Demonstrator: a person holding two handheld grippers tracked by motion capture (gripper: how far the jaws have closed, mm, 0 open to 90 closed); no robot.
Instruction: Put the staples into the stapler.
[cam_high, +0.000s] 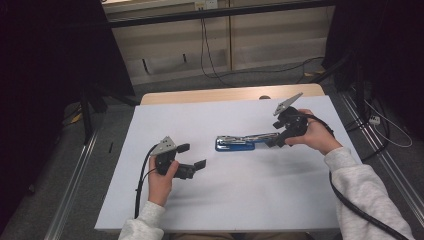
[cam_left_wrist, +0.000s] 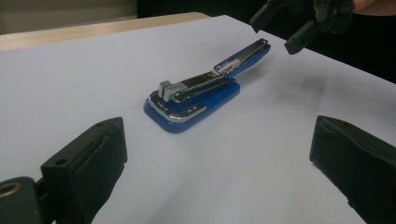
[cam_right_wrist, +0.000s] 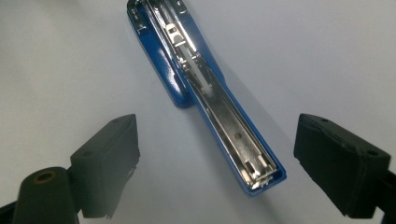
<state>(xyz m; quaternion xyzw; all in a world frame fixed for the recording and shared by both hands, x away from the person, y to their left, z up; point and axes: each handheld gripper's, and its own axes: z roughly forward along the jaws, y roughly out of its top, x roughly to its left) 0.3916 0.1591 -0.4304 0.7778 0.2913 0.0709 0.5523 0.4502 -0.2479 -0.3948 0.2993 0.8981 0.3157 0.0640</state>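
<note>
Right gripper: the right gripper (cam_high: 278, 140) hangs over the far end of a stapler (cam_high: 235, 144), jaws spread wide and holding nothing; in the right gripper view the raised arm of the stapler (cam_right_wrist: 219, 107) lies between the pads without touching either.

Left gripper: the left gripper (cam_high: 192, 157) waits near the table's left side, jaws likewise released (nothing between them), aimed at the stapler (cam_left_wrist: 194, 100) from well apart.

Stapler: blue, swung open, its base flat on the white table (cam_high: 240, 200) near the middle; the top arm tilts up toward the right gripper, and the metal staple channel lies exposed.

Step in hand: by the look of it, working the opened stapler, either closing the arm or taking hold of it again.

Doing it well: bring the right pads squarely onto the two long sides of the arm, close to its free end, and close gently; a grip on the shiny channel alone could slip.

Left hand's part: steady the base at its hinge end before the arm is pushed down (the base looks light enough to skate on the smooth top).

Risk: a skewed pinch may twist the arm sideways or tip the base off the table surface.
</note>
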